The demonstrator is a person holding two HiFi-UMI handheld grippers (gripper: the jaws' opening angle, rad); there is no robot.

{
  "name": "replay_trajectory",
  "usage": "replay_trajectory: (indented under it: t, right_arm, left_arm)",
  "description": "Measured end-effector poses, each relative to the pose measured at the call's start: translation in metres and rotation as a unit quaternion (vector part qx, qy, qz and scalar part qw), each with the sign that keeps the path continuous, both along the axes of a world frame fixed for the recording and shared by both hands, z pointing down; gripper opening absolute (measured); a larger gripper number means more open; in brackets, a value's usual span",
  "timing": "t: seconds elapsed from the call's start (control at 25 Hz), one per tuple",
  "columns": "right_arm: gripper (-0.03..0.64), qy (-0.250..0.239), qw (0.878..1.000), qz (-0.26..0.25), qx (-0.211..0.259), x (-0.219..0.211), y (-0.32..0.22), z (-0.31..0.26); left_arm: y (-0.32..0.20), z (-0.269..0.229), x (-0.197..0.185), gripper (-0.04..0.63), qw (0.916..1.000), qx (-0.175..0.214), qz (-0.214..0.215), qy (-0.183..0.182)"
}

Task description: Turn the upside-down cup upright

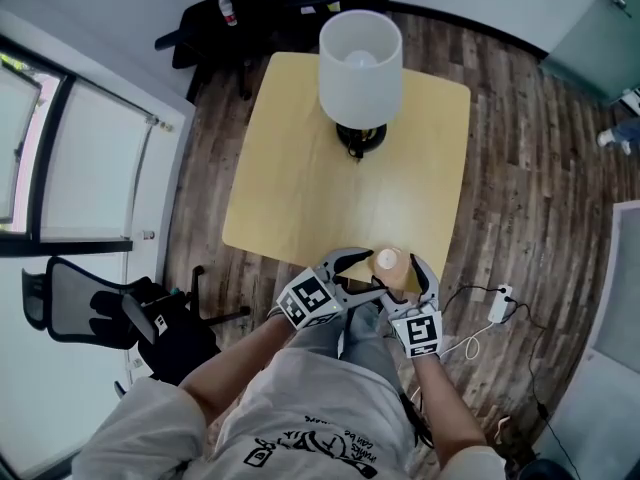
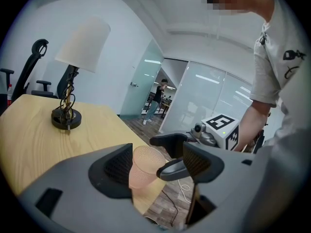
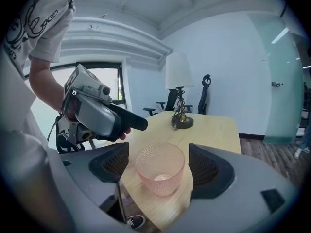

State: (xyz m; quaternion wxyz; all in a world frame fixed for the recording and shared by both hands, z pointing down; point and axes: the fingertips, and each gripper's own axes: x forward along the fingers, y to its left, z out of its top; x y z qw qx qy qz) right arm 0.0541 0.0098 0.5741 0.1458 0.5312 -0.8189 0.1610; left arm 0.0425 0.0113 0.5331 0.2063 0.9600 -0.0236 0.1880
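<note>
A pink dimpled cup stands mouth up at the near edge of the light wooden table. In the right gripper view the cup sits between the jaws of my right gripper, which is open with a gap on each side. My left gripper comes in from the left, also open. In its own view the cup lies close to the left pad, partly hidden by a finger of the right gripper. I cannot tell whether the left pad touches it.
A table lamp with a white shade stands at the table's far side. Black office chairs are beyond the table and one at my left. A white power strip with a cable lies on the wood floor at right.
</note>
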Motion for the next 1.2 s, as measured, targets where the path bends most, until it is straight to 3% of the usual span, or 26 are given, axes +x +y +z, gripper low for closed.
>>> replay_trajectory:
  t: [0.32,0.6,0.84,0.96,1.2]
  right_arm:
    - [0.354,-0.011,1.000,0.004,0.020,-0.002,0.002,-0.037]
    - [0.341,-0.016,0.999,0.009,0.031,0.000,0.005,-0.095]
    - [0.149,-0.031,0.998,0.032,0.043,-0.007,0.017,-0.140]
    - [0.077,-0.039,0.997,0.046,0.051,-0.006,0.023,-0.158]
    - [0.035,-0.077,0.991,0.093,0.064,0.002,0.039,-0.191]
  left_arm:
    - [0.002,-0.029,-0.006,0.316,0.9999,0.003,-0.007,0.015]
    - [0.001,-0.080,-0.008,0.276,0.9978,0.021,-0.025,0.057]
    - [0.008,-0.135,-0.013,0.146,0.9928,0.032,-0.048,0.105]
    - [0.011,-0.159,-0.015,0.042,0.9893,0.043,-0.065,0.123]
    - [0.024,-0.181,-0.015,0.009,0.9873,0.076,-0.085,0.111]
